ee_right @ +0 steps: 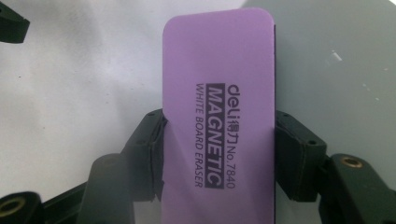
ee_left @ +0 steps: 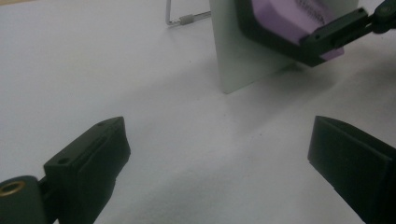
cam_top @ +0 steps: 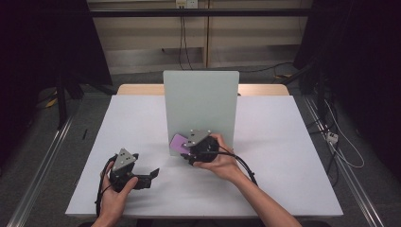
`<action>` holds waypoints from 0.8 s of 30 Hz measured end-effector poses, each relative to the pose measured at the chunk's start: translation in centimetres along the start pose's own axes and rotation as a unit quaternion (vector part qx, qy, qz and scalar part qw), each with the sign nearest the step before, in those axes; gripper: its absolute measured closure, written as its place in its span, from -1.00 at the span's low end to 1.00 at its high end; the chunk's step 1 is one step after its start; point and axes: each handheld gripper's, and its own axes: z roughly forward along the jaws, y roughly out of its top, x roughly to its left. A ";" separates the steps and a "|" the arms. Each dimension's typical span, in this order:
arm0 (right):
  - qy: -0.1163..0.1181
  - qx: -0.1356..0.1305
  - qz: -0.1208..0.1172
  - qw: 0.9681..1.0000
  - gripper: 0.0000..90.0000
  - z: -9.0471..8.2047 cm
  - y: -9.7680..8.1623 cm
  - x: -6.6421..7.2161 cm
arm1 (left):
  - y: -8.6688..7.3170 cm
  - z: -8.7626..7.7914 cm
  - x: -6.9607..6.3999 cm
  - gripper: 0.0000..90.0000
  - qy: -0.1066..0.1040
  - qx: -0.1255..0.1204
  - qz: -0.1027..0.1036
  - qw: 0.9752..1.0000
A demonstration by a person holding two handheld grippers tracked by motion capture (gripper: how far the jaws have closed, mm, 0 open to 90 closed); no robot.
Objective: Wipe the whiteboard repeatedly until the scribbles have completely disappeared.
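Partly hidden behind your right gripper (cam_top: 188, 150), the flat purple rectangular whiteboard eraser (cam_top: 178, 142) shows just one rounded corner in the high view; its lower end is cut off by the bottom edge of the right gripper view, where the printed face reads "MAGNETIC WHITE BOARD ERASER". Your right gripper's jaws pinch this eraser across its width, one black pad on each long edge, and hold it near the lower left corner of the upright pale grey-green rectangular board (cam_top: 200, 107), well above the table surface; whether the eraser touches the board cannot be told. In the left gripper view the eraser's dark underside and purple top appear at the upper edge, cropped by the frame, with one jaw of the other gripper across it. Your left gripper (cam_top: 152, 174) rests low near the front left of the table with its jaws spread wide and nothing between them. A thin metal wire stand (ee_left: 184, 19) shows behind the board, its far part out of sight. You work on a white tabletop (cam_top: 283, 156) set over a wooden table edge (cam_top: 265, 89); dark curtains flank the room, and cables (cam_top: 182, 38) hang down the pale back wall.
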 end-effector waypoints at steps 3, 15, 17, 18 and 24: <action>0.015 0.008 -0.002 1.000 -0.08 0.8 0.3 0.3 | 0.0 -0.1 0.1 -0.89 0.000 -0.002 -0.001 1.000; 0.041 0.001 0.013 0.999 -0.08 0.9 0.3 0.2 | -0.1 -0.1 0.3 -0.89 -0.001 -0.002 -0.005 1.000; 0.038 -0.008 0.017 0.999 -0.08 0.2 0.3 0.0 | -0.2 -0.2 0.3 -0.89 -0.001 -0.002 -0.008 1.000; 0.039 -0.013 0.022 0.999 -0.08 -0.2 0.3 -0.2 | -0.2 -0.2 0.3 -0.89 -0.001 -0.005 -0.011 1.000; 0.039 -0.028 0.036 0.998 -0.08 -1.8 -0.1 -0.8 | -0.2 -0.2 0.4 -0.89 0.000 -0.003 -0.012 1.000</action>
